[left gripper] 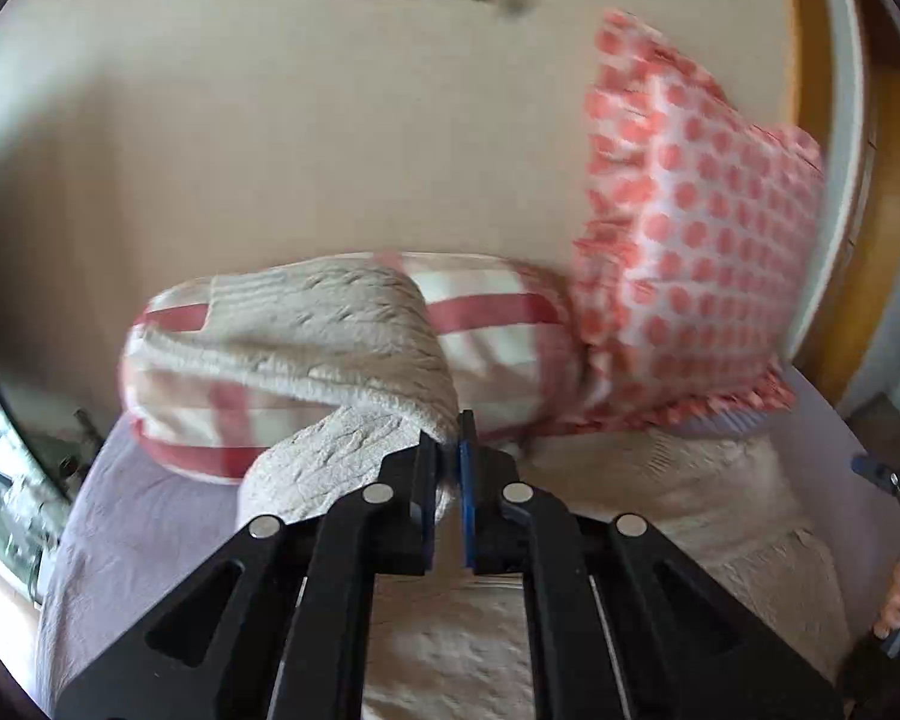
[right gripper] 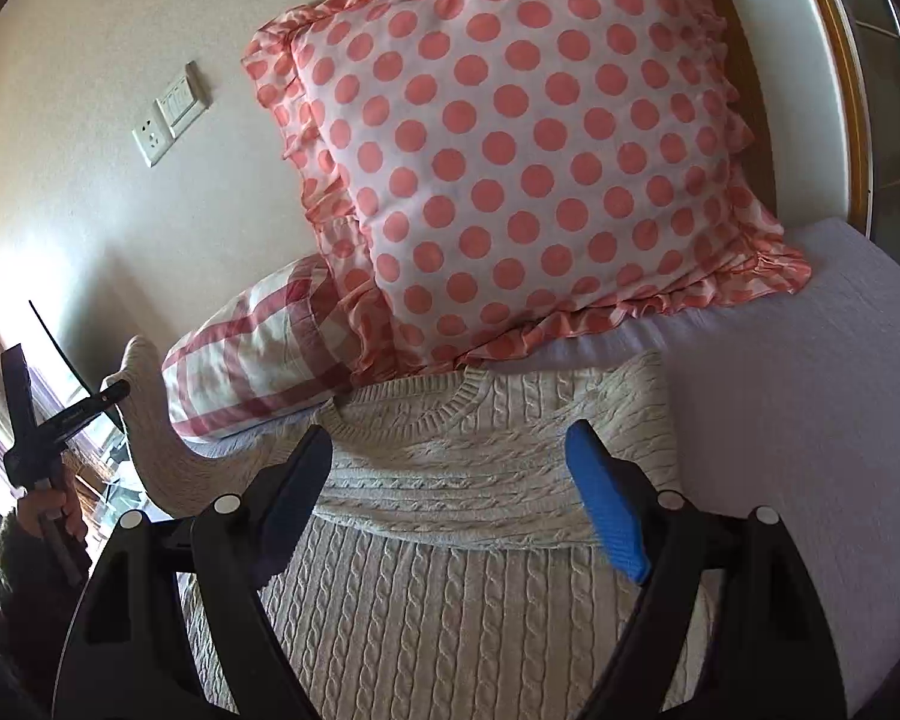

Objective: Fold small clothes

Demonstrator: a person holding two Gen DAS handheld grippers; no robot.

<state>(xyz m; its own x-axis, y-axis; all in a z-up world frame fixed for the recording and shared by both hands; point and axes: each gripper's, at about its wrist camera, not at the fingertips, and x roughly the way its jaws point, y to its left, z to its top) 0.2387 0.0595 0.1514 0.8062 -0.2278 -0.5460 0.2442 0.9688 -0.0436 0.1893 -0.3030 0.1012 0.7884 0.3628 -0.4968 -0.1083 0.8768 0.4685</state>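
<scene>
— Where's the sweater (right gripper: 450, 540)?

— On the sheet (right gripper: 810, 420), collar toward the pillows. The right gripper (right gripper: 459, 480) hovers over its chest, jaws spread wide, gripping nothing.

— And the left?

— The left gripper (left gripper: 448, 456) is clenched on a sleeve (left gripper: 342, 330), lifted in front of the striped pillow (left gripper: 486, 324).

— Anything unclear?

— That view is blurred; the sleeve's cuff is hard to make out. The dotted pillow (right gripper: 528, 144) leans on the wall (right gripper: 120, 60) behind.

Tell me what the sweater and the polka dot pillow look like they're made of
Sweater: a chunky cream knit, probably cotton or wool; raised cable ridges and a ribbed collar show, matte finish. Polka dot pillow: thin smooth woven fabric, likely cotton, with printed coral dots and a gathered ruffle edge.
</scene>
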